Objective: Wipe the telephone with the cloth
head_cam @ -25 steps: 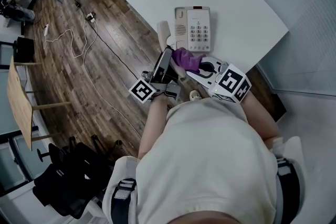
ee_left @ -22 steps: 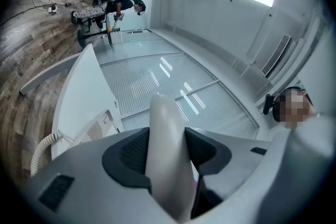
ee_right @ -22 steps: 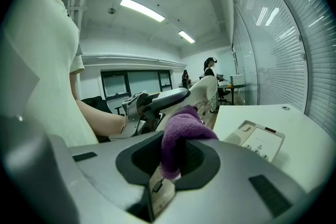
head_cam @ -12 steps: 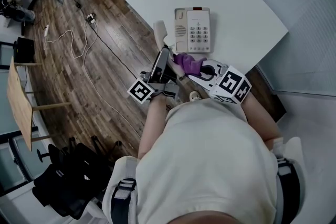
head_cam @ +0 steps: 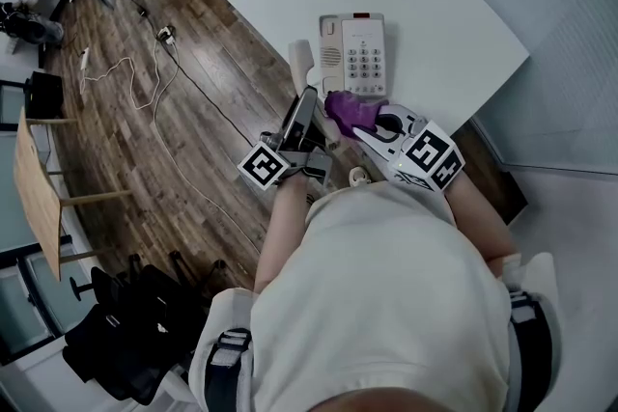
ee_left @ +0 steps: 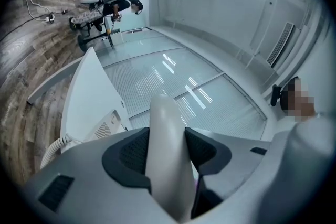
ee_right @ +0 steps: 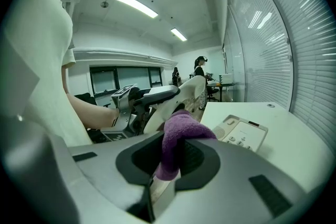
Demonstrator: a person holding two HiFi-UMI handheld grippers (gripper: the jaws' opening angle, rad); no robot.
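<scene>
The telephone base (head_cam: 353,53) lies on the white table (head_cam: 435,24). Its pale handset (head_cam: 301,63) is lifted off the cradle, and my left gripper (head_cam: 309,106) is shut on it. In the left gripper view the handset (ee_left: 167,128) stands up between the jaws of the left gripper (ee_left: 167,149). My right gripper (head_cam: 367,121) is shut on a purple cloth (head_cam: 350,111), which presses against the handset's lower part. In the right gripper view the cloth (ee_right: 177,136) bulges out of the right gripper (ee_right: 176,155), touching the handset (ee_right: 181,96), with the base (ee_right: 244,134) to the right.
The coiled cord (ee_left: 55,147) runs from the handset toward the base. The table's near edge is close to the person's body. Wooden floor (head_cam: 145,140) with cables (head_cam: 159,82) lies to the left. A glass wall with blinds (ee_right: 273,44) runs behind the table.
The cloth and right gripper slid a little down the handset, then back up toward the telephone base. The handset rocked slightly with the left gripper.
</scene>
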